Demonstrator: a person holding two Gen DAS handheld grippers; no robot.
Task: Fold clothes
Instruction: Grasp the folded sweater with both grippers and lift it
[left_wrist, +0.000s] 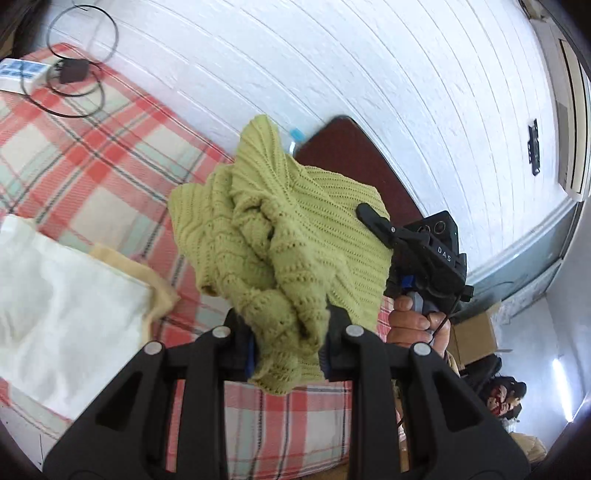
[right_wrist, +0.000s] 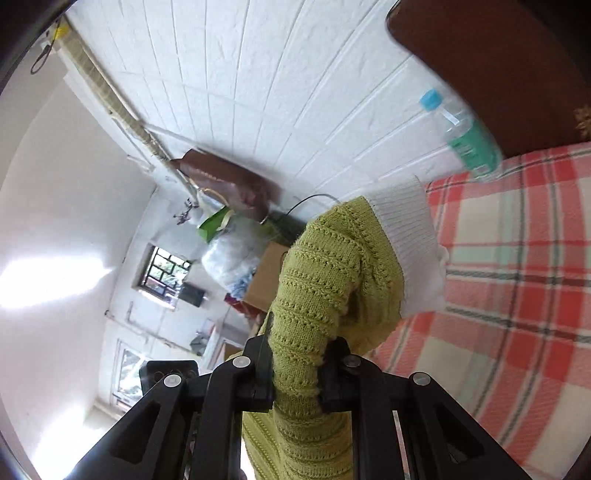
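A green knitted sweater (left_wrist: 291, 236) is held off the bed by both tongs. In the left wrist view a bunched fold of it is clamped between the narrowed jaws of the left gripper (left_wrist: 286, 354), and the rest rises crumpled in front of the camera, above the plaid bedcover (left_wrist: 92, 166). In the same view the right gripper (left_wrist: 373, 221) is seen at the sweater's far edge, one black finger laid against the knit, with a hand (left_wrist: 417, 325) wrapped round its handle. In the right wrist view a tube-like part of the garment is pinched between the right gripper's closed-in jaws, and it arches upward to a white ribbed cuff (right_wrist: 410, 240). The knit is thick and soft, worked in ribbed bands with rows of small eyelet holes. The bedcover is woven in red, cream and pale green checks with dark lines. A white pillow (left_wrist: 62, 302) lies on it at the left, over a cream cloth edge. A clear plastic bottle (right_wrist: 461, 133) with a blue cap and a green label stands by the dark brown headboard (right_wrist: 498, 66), against a white panelled wall (left_wrist: 332, 66).
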